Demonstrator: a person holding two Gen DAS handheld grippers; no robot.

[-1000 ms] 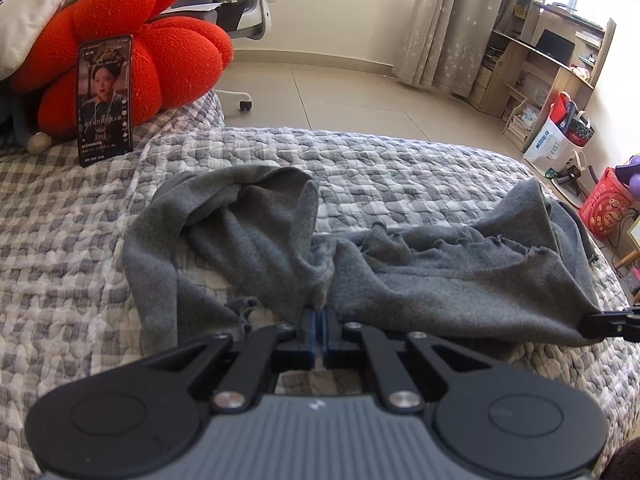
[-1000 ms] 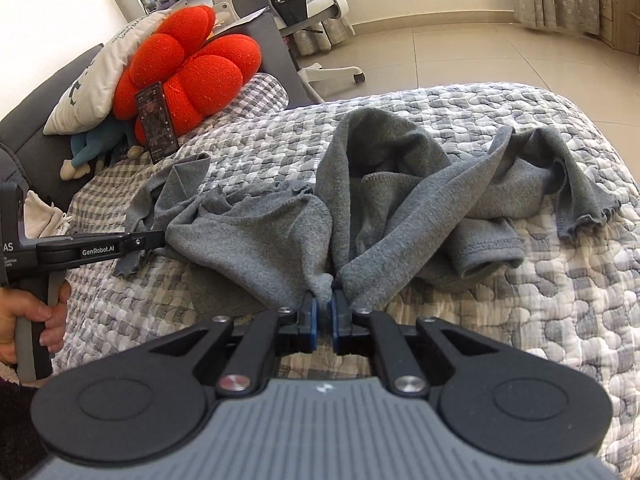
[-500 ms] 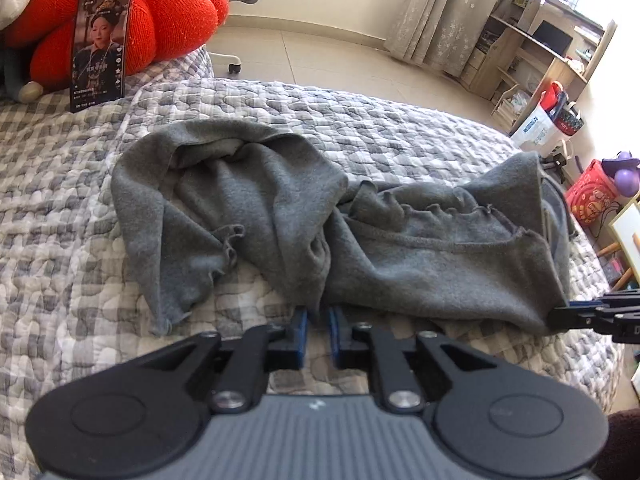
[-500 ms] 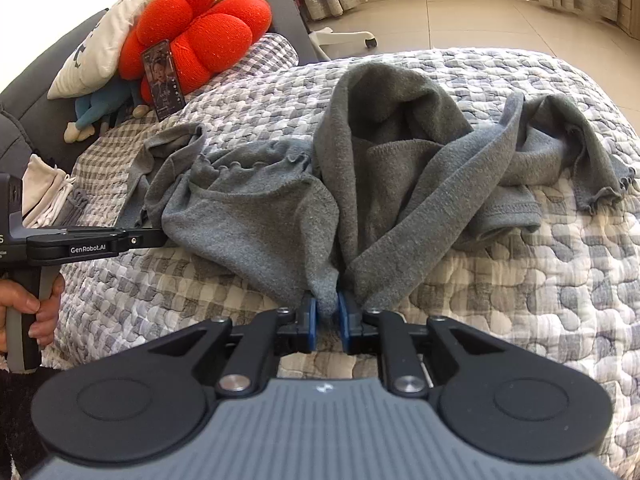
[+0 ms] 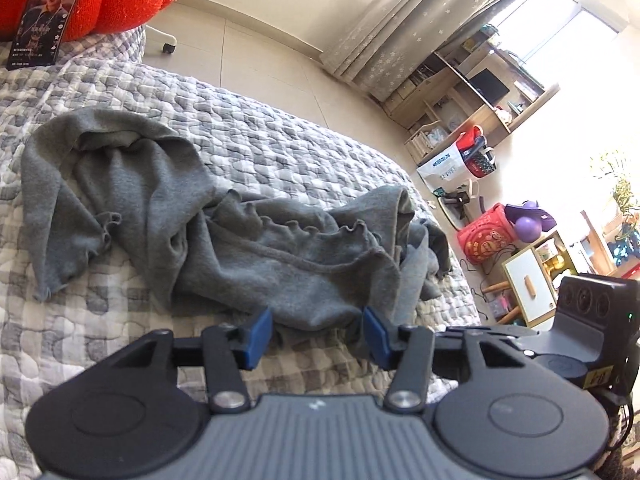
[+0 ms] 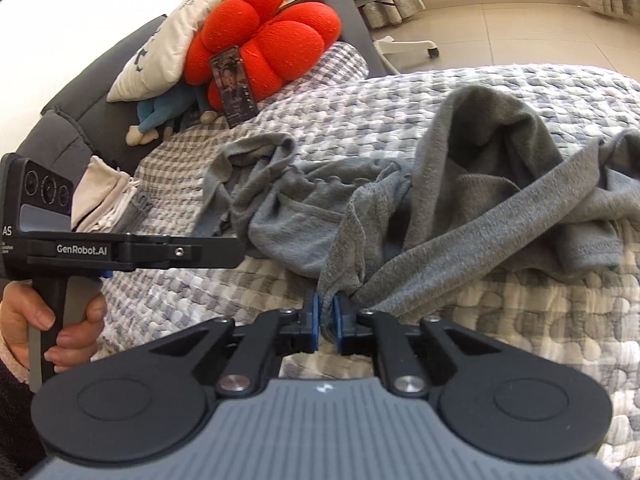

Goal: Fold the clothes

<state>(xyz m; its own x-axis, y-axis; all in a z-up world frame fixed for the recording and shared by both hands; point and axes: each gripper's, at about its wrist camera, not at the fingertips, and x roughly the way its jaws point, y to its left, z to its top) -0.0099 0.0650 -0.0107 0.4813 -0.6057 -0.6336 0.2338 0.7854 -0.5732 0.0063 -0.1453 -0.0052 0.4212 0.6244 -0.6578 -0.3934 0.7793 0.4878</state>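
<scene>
A crumpled grey garment (image 5: pixel 240 240) with frilled edges lies on the quilted checked bed cover (image 5: pixel 120 340). My left gripper (image 5: pixel 316 334) is at the garment's near edge with its jaws opening; a fold of cloth sits between the blue pads (image 5: pixel 258 336) without being pressed. In the right wrist view the same garment (image 6: pixel 480 200) is bunched into my right gripper (image 6: pixel 327 320), whose jaws are closing and pinch a gathered fold. The left gripper (image 6: pixel 236 249) reaches in from the left, held by a hand (image 6: pixel 60 320).
A red flower cushion (image 6: pixel 272 40), a portrait card (image 6: pixel 234 84), a white pillow (image 6: pixel 168 44) and a blue plush toy (image 6: pixel 168 112) sit at the bed's head. Folded pale cloths (image 6: pixel 104 196) lie nearby. Past the bed's edge are tiled floor (image 5: pixel 260 64), a desk and a red basket (image 5: pixel 486 236).
The left jaws have spread from shut on the cloth to apart, and that view swung right. The right jaws loosened briefly, then closed on a bunched fold again.
</scene>
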